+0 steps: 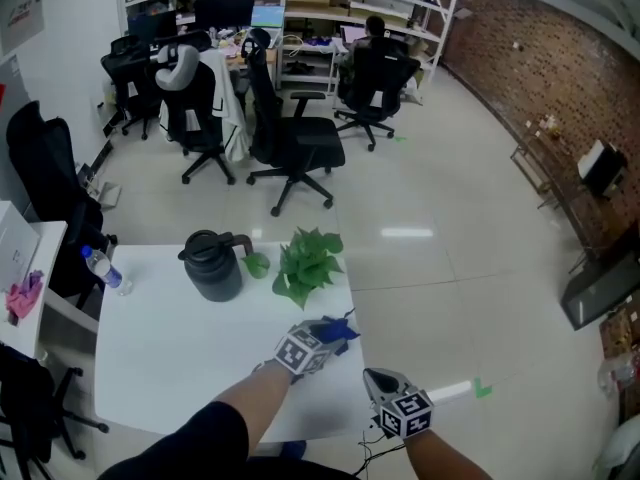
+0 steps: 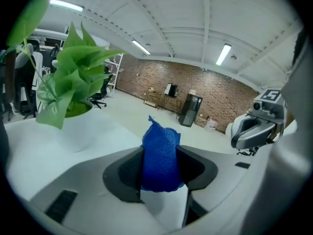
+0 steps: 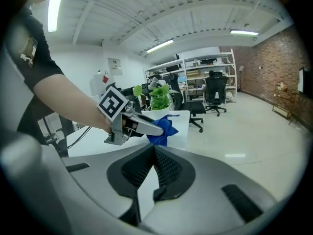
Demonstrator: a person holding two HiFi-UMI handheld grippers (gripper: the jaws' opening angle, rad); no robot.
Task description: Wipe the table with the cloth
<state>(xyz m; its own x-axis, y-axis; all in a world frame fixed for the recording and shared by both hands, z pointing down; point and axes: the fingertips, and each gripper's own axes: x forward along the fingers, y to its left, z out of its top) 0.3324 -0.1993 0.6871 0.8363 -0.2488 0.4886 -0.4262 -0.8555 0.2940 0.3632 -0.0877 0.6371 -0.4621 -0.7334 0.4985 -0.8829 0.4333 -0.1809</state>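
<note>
- Cloth (image 1: 336,330), blue and bunched, sits in the left gripper (image 1: 326,336) at the near right part of the white table (image 1: 170,368), close to its right edge.
- Cloth seen from the left gripper view (image 2: 160,153): a crumpled upright wad that rises from between the two jaws, which are closed on its lower part with a pad pressed on each side.
- From the right gripper view, the cloth (image 3: 164,129) hangs off the tip of the left gripper (image 3: 146,127) above the table's corner. Whether it touches the tabletop cannot be told.
- A bare forearm reaches from the near edge over the table to the left gripper, whose marker cube faces up.
- Right gripper (image 1: 380,380) is off the table's near right corner, over the floor, just right of and nearer than the left gripper.
- Its own view shows its jaws closed together at the tips with nothing between them (image 3: 152,153).
- Farther across the table, a leafy green plant (image 1: 306,264) in a white pot stands by the far right edge.
- Left of the plant stands a dark jug (image 1: 213,266) with a lid and handle, with a small green cup (image 1: 257,265) between the two.
- A clear water bottle (image 1: 103,269) stands at the table's far left corner.
- Beyond the table, black office chairs (image 1: 292,138) stand on the pale floor, and a person (image 1: 375,30) sits at a far desk.
- A brick wall (image 1: 560,68) runs along the right.
</note>
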